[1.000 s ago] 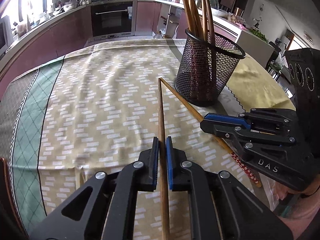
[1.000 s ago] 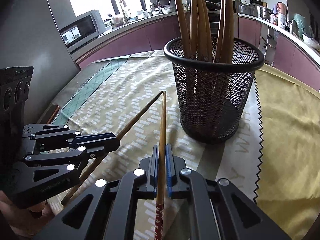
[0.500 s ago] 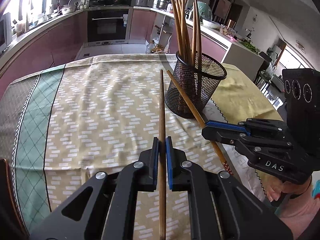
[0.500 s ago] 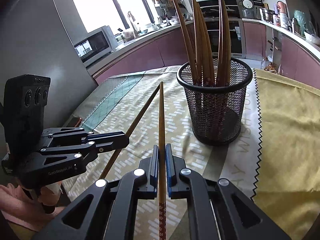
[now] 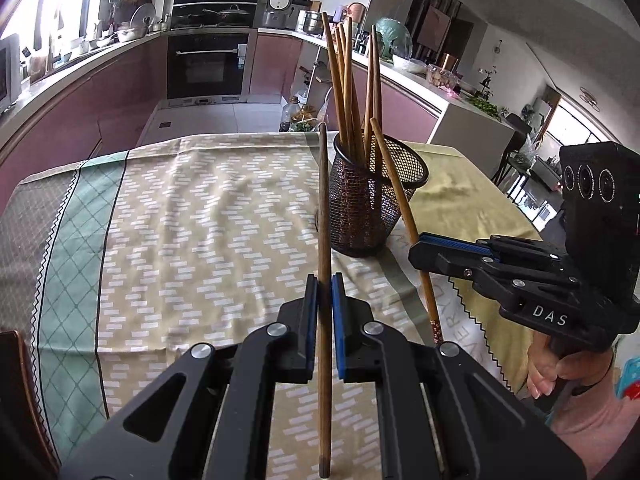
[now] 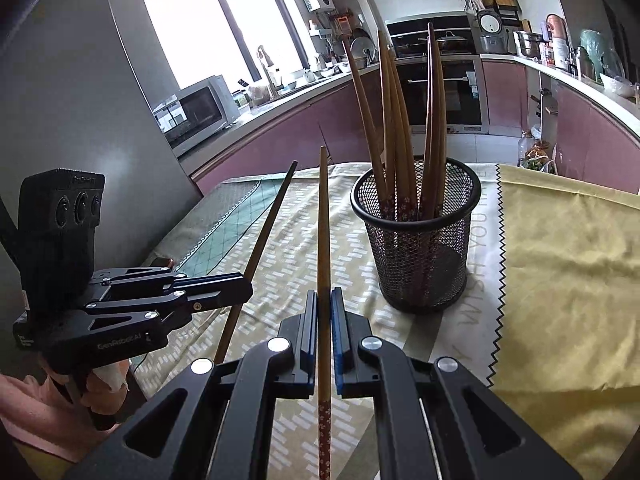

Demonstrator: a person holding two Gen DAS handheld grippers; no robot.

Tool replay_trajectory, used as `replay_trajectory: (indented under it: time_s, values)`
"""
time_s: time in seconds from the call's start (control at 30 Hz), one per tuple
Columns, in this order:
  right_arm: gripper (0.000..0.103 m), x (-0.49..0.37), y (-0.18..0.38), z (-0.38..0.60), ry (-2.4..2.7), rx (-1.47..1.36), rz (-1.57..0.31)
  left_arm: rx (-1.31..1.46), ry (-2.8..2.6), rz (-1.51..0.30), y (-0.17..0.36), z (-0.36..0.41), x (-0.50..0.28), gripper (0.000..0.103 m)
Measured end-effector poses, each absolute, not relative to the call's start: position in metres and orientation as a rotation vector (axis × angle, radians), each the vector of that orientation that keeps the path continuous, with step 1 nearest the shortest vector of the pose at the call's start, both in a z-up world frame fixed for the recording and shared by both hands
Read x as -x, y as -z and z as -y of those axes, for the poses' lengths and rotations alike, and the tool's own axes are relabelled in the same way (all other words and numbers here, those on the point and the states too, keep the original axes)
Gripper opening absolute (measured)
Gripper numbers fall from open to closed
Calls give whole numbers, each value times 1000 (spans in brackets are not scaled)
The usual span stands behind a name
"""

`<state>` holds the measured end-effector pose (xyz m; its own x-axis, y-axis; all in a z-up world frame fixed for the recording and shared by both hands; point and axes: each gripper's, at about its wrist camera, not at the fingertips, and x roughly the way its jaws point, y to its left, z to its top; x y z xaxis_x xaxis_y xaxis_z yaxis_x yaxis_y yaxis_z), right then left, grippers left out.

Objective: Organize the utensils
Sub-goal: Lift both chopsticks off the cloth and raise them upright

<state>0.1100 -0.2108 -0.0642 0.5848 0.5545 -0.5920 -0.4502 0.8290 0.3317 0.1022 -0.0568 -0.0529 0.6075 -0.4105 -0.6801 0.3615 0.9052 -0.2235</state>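
Wooden and slender, one chopstick [image 5: 325, 320] is pinched between the blue pads of the left gripper [image 5: 325, 312], whose jaws are pressed together on its shaft, the tip raised clear of the table. A second chopstick [image 6: 324, 264], tapered and bearing a red flower-patterned end, is clamped in the same way by the right gripper [image 6: 325, 320]; in the left wrist view that chopstick [image 5: 404, 208] is seen slanting up past the right gripper [image 5: 420, 246]. Both sticks are held just beside a round black wire-mesh holder [image 6: 418, 248], which stands upright on the table and already contains several chopsticks [image 6: 400, 128] with their narrow ends fanned upward. The table is covered by a beige cloth [image 5: 208, 216] printed with short white dashes and edged with a green diamond-patterned band, next to a plain yellow cloth [image 6: 568, 264] with a zigzag-cut edge. Beyond the table, a kitchen with glossy mauve cabinets [image 6: 304, 128], a built-in black oven [image 5: 206, 66], a microwave [image 6: 196, 114] and a bright window [image 6: 212, 28] is visible.
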Motion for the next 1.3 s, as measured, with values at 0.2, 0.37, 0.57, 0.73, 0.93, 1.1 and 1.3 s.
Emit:
replay_trajectory:
  time_s: [0.2,0.37,0.57,0.73,0.93,1.1,1.3]
  values:
    - [6,-108,58,217,-587,-157,-715,81,466,-780,44,53,-100,8]
    - [6,-108,53,219,-586,-163,-699,90,473,-773,41,53,-99,8]
    - [6,-108,46,221,-582,-167,-674,90,480,-757,35,53,-98,8]
    - [6,-107,42,222,-580,-168,-657,90,487,-739,28,52,-95,8]
    - [6,-106,37,222,-579,-168,-637,96,490,-733,25,52,-94,8]
    - [6,-103,34,222,-577,-165,-626,97,491,-724,22,51,-93,8]
    - [6,-102,30,223,-577,-162,-612,94,494,-710,18,51,-92,8]
